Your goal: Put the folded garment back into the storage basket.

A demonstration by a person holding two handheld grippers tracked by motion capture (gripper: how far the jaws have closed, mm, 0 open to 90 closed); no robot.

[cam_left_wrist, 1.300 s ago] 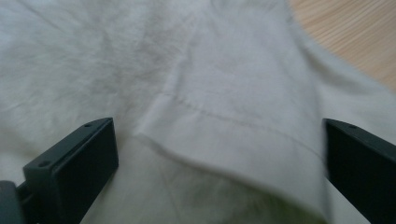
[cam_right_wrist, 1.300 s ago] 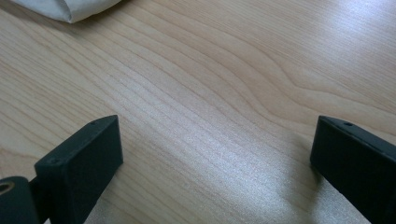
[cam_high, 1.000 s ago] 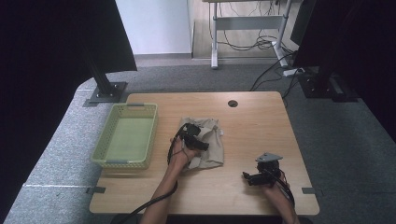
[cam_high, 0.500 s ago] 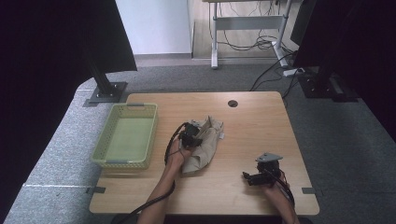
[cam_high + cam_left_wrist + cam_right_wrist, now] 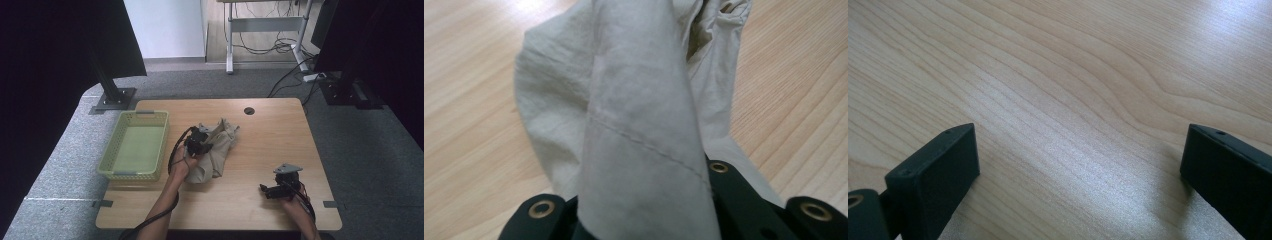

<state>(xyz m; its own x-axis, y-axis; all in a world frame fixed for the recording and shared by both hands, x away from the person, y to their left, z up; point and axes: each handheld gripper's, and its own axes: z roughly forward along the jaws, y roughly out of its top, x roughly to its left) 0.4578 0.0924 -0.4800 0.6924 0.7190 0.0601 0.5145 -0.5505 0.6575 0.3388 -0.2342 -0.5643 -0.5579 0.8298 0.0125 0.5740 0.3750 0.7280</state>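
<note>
A crumpled beige cloth [image 5: 222, 145] lies at the middle of the wooden table [image 5: 280, 135], with one part pulled up off the surface. My left gripper [image 5: 202, 143] is shut on that raised fold; its jaws have just been closing with the cloth between them. In the left gripper view the fold of cloth [image 5: 639, 125] rises from between the black jaws and drapes over them. My right gripper [image 5: 265, 190] rests low near the table's front right. Its jaws stand wide apart with bare wood between them [image 5: 1073, 165].
A pale green mesh basket [image 5: 112, 172] with nothing in it stands at the table's left edge. A round cable hole [image 5: 249, 110] sits near the far edge. Dark screens and stands flank the table, and cables trail from both grippers.
The left gripper shut on the cloth, then rose and moved slightly left, pulling the flat cloth up into a bunched heap. The right gripper has kept still.
</note>
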